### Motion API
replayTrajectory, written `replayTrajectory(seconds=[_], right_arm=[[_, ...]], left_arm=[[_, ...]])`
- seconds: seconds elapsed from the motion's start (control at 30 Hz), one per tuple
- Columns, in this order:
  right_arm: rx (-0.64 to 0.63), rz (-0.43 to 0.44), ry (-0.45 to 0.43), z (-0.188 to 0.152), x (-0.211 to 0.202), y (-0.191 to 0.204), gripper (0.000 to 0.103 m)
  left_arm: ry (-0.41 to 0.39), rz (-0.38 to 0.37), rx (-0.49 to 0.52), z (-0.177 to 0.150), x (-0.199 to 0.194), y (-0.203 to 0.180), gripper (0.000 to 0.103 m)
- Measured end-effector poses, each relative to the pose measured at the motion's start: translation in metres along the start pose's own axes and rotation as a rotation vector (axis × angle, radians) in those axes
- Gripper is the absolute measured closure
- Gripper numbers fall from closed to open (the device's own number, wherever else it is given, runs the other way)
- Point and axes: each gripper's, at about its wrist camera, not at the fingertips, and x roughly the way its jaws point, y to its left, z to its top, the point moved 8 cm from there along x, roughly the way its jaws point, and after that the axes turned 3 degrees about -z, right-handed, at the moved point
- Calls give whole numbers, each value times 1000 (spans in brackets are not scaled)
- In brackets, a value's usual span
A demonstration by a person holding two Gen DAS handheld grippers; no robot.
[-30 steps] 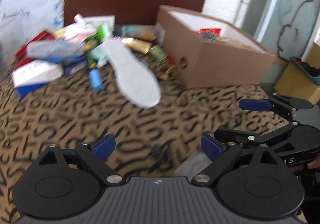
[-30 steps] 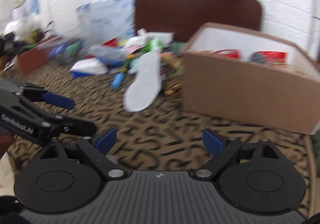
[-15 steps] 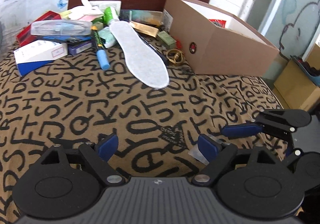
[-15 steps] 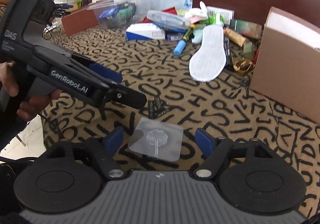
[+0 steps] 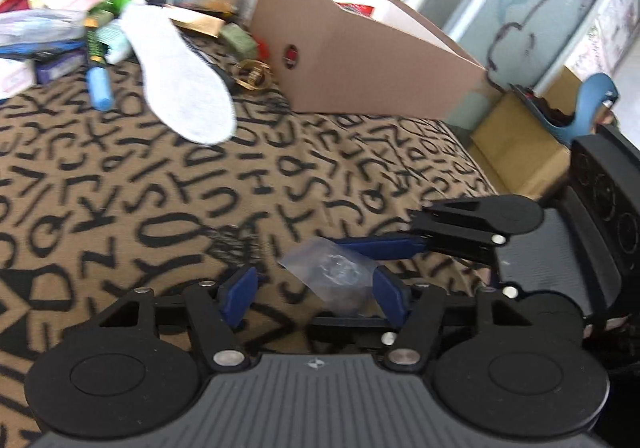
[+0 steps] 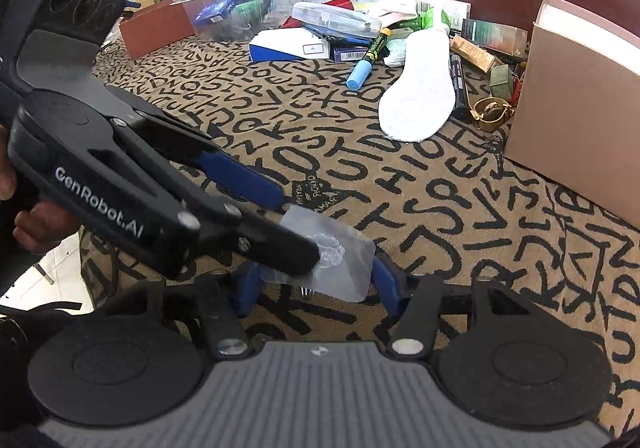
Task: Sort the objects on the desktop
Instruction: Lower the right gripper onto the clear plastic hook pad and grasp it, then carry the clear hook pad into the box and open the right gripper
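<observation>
Two grippers converge on one small clear plastic sachet [image 6: 334, 260], a flat square pouch with a pale embossed lump inside, lying at the near edge of the counter [image 6: 440, 184] under its tan cloth printed with black letters. The right gripper [image 6: 316, 286] straddles it; its blue-padded fingers [image 6: 384, 282] have just been closing and stand at a middling width, the sachet between them but, as far as I can tell, not yet pinched. The left gripper [image 5: 314, 294] comes in from the side, its fingers [image 5: 239, 294] also just narrowed to about half width, the sachet near its right pad; no firm grip is visible there either.

The step in hand looks like picking up this sachet. Done well, one gripper should take it alone: slide a pad under the lifted edge, close onto the flat film rather than the slippery lump, and let the other back off so the fingers do not collide. The open brown cardboard box [image 6: 576, 96] at the far right seems the likely destination.
</observation>
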Motion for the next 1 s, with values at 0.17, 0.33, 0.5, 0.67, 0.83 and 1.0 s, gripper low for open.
replayTrajectory(seconds=[0.17, 0.33, 0.5, 0.67, 0.83, 1.0], right_arm=[[3, -1, -9, 0, 0, 0, 47], [14, -8, -18, 1, 0, 1, 47], [20, -11, -26, 2, 0, 0, 48], [33, -25, -44, 4, -1, -3, 52], [25, -62, -86, 13, -9, -9, 54], [8, -116, -145, 32, -23, -20, 57]], left_arm=[[-9, -18, -34, 3, 5, 1, 50], [1, -48, -98, 6, 9, 5, 76], [3, -58, -96, 7, 11, 2, 82], [-11, -76, -81, 14, 10, -5, 91], [-39, -82, -49, 29, 6, -13, 91], [-87, -99, -2, 55, 1, -27, 92]])
